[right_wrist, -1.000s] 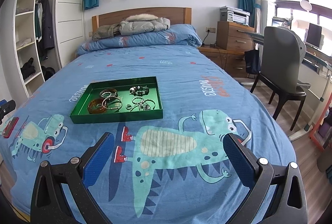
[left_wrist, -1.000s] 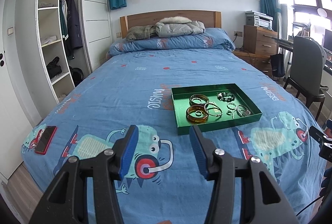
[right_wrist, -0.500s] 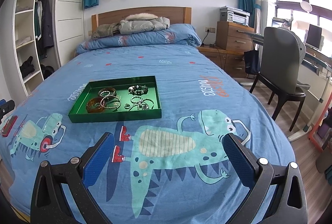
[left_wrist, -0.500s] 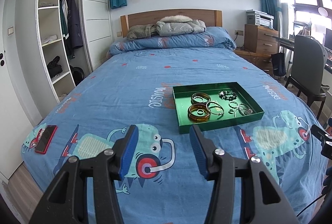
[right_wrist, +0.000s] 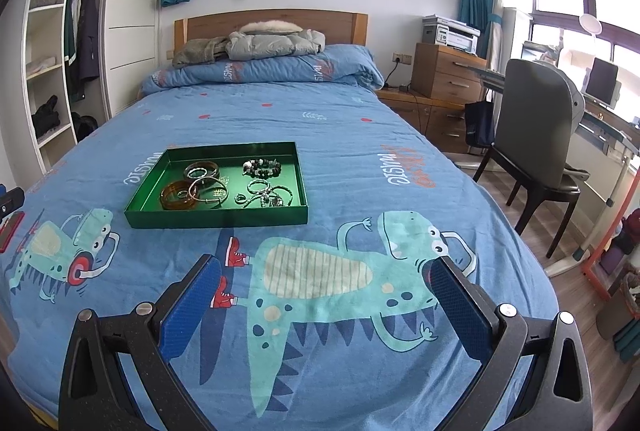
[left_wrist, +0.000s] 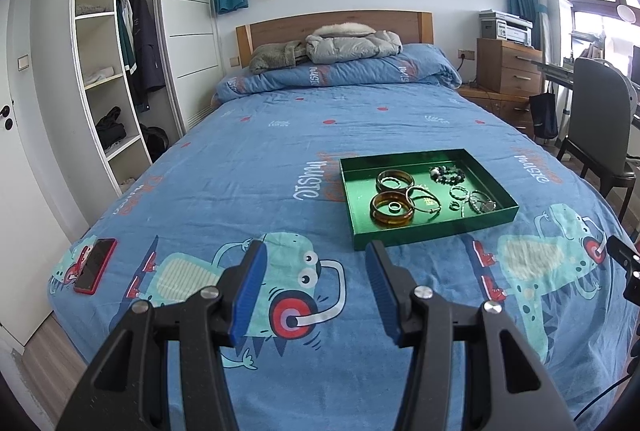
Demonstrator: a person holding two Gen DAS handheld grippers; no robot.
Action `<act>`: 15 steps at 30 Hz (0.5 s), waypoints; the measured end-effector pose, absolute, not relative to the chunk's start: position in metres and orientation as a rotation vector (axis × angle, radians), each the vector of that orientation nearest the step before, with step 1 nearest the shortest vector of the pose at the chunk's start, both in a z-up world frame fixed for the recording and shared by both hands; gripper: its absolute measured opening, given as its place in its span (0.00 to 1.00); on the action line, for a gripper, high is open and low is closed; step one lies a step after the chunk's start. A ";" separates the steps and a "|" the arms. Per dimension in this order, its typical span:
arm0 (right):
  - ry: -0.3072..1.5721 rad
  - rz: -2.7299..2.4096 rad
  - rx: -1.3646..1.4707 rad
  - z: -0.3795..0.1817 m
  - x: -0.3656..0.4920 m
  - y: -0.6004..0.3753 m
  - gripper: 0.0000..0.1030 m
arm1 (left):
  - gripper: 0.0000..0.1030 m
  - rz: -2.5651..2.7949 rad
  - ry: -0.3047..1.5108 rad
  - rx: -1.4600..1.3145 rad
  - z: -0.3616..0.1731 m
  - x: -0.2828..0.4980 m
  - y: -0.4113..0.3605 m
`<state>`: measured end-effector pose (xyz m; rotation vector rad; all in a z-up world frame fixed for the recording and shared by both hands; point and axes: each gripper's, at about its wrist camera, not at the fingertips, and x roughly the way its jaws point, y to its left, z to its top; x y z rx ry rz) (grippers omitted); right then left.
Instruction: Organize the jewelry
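A green tray (left_wrist: 444,231) lies on the blue bedspread and holds jewelry: an amber bangle (left_wrist: 393,214) with a small ring inside it, a darker bangle (left_wrist: 395,180), thin silver bangles (left_wrist: 424,200), a dark bead bracelet (left_wrist: 447,174) and small chains. The tray also shows in the right wrist view (right_wrist: 216,220) with the amber bangle (right_wrist: 177,196) and bead bracelet (right_wrist: 262,167). My left gripper (left_wrist: 316,263) is open and empty, short of the tray's near left corner. My right gripper (right_wrist: 324,283) is wide open and empty, nearer than the tray and to its right.
A red phone (left_wrist: 95,265) lies near the bed's left edge. A folded duvet and jackets (left_wrist: 344,49) are at the headboard. A wardrobe (left_wrist: 112,79) stands on the left. A chair (right_wrist: 536,139), desk and drawers stand on the right.
Both grippers have drifted slightly; the tray sits a little further right in the left wrist view and a little further left in the right wrist view. Jaws stay open.
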<state>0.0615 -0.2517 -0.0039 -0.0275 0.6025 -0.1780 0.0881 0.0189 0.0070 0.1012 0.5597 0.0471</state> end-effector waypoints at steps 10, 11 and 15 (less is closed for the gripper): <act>0.601 -0.167 -0.055 -0.007 0.062 -0.248 1.00 | 0.48 0.065 0.571 0.123 0.006 0.090 0.012; 0.602 -0.164 -0.054 -0.008 0.062 -0.248 1.00 | 0.48 0.065 0.572 0.124 0.006 0.090 0.011; 0.605 -0.162 -0.051 -0.009 0.062 -0.250 1.00 | 0.48 0.060 0.576 0.134 0.004 0.091 0.007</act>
